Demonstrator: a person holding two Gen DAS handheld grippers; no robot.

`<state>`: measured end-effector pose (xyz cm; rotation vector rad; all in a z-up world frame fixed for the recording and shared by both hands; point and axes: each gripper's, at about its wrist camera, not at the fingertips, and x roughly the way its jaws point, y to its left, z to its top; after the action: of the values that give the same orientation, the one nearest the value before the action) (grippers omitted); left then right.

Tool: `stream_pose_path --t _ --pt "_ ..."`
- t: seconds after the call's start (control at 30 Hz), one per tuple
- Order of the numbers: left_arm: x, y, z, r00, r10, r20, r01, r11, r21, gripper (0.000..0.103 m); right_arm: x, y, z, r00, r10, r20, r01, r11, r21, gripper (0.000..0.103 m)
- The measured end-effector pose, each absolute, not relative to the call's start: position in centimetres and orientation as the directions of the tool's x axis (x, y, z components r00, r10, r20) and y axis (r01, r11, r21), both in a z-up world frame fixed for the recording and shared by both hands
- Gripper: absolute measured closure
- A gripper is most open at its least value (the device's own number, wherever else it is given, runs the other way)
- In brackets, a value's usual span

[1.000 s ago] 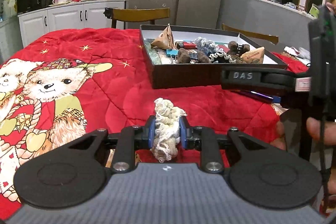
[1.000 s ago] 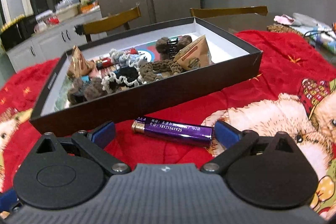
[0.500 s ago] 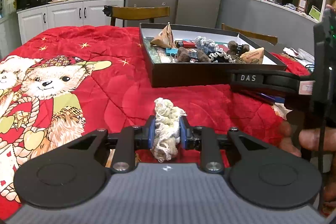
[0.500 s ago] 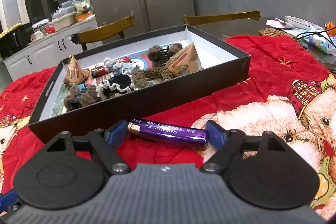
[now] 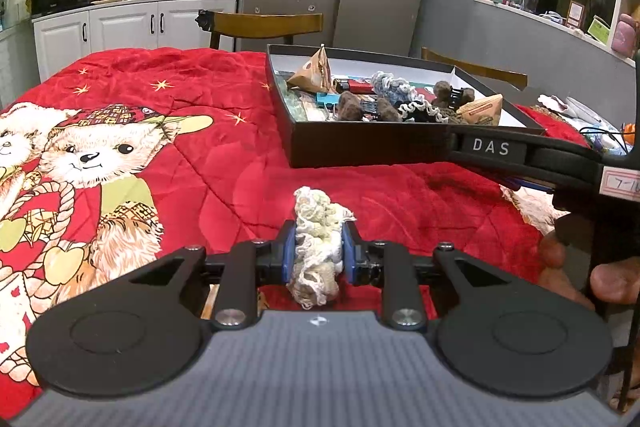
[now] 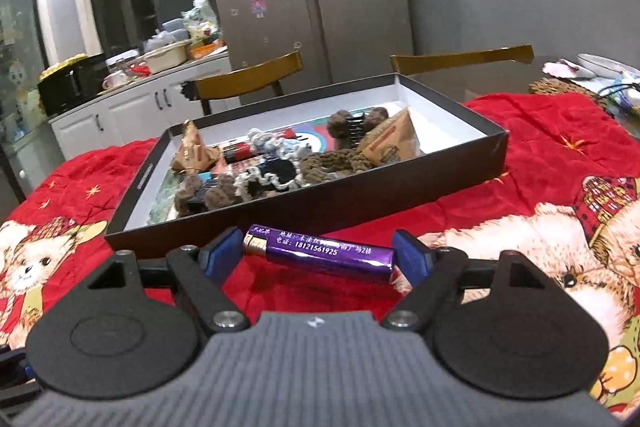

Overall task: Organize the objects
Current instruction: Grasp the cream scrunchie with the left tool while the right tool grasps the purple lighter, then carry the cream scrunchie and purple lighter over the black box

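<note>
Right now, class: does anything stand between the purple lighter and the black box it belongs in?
Nothing visible does. The purple lighter, lengthwise in the right claw, lies directly before the black box.

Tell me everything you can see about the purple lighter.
The purple lighter is a slim, shiny bar with a gold metal cap at its left end and white printed characters and digits along its side. It lies lengthwise between the blue pads of the right gripper, one pad at each end, just in front of the black box, above the red blanket. The jaws have just been closing on it; they look closed on it.
</note>
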<state>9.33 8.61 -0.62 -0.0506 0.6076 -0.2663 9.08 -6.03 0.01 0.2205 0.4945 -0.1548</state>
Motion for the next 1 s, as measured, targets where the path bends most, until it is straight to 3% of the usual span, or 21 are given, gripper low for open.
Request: stream_pose_path --t 0.8,1.0 --pt "9.19 8.14 -0.42 0.807 -0.223 -0.548 0.21 0.974 -0.087 0.075 8.51 -5.41 0.44 0.895 -0.023 -0.446 0.098 0.985 0.145 0.021" --pt "9.02 8.06 -0.32 0.817 -0.207 -0.538 0.201 0.977 -0.071 0.075 8.86 -5.97 0.62 0.88 -0.01 -0.475 0.1 0.981 0.165 0.021"
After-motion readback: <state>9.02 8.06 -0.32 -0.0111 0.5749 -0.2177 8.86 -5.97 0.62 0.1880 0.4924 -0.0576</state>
